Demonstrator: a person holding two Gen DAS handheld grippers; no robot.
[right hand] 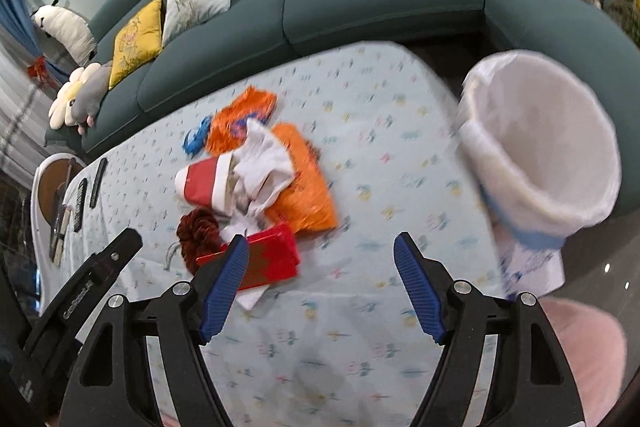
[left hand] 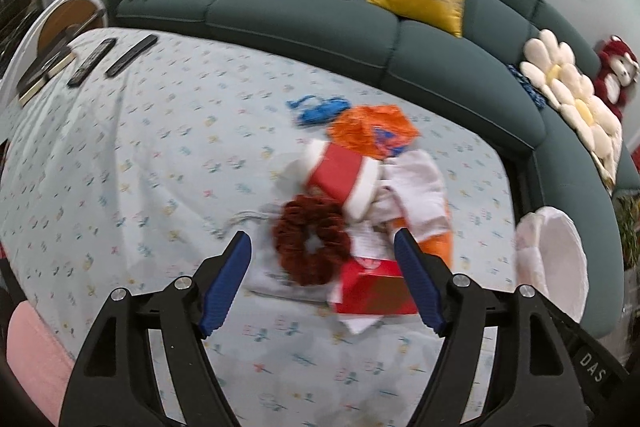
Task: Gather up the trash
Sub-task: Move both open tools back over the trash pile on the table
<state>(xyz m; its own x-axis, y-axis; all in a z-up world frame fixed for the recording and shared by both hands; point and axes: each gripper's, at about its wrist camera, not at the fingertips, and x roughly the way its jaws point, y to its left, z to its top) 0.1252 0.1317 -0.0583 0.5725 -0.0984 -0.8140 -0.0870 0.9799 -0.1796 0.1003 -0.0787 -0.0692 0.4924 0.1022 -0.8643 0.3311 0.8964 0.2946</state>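
Both grippers are hovering over the pale blue flower-print tablecloth (left hand: 120,155), jaws spread wide, nothing between the fingers. The left gripper (left hand: 324,283) is sitting just above the trash pile; the right gripper (right hand: 322,287) is hanging over bare cloth to the right of the pile, with the left tool's black arm showing at its left edge.

The pile is lying mid-table, pieces touching or overlapping: a dark red ruffled scrunchie-like ring (left hand: 312,241), a flat red cardboard box (left hand: 374,287) just beside it on white paper, a red paper cup with white rim (left hand: 340,177) tipped on its side, crumpled white tissue (left hand: 420,187), an orange plastic bag (right hand: 304,187) under the tissue, a crinkled orange wrapper (left hand: 372,131) and a blue string tangle (left hand: 320,109) at the far side.

A white-lined round waste bin (right hand: 540,139) is standing off the table's right end. Two black remotes (left hand: 92,61) are lying at the far left corner. A dark green sofa (left hand: 304,15) with cushions is curving behind.
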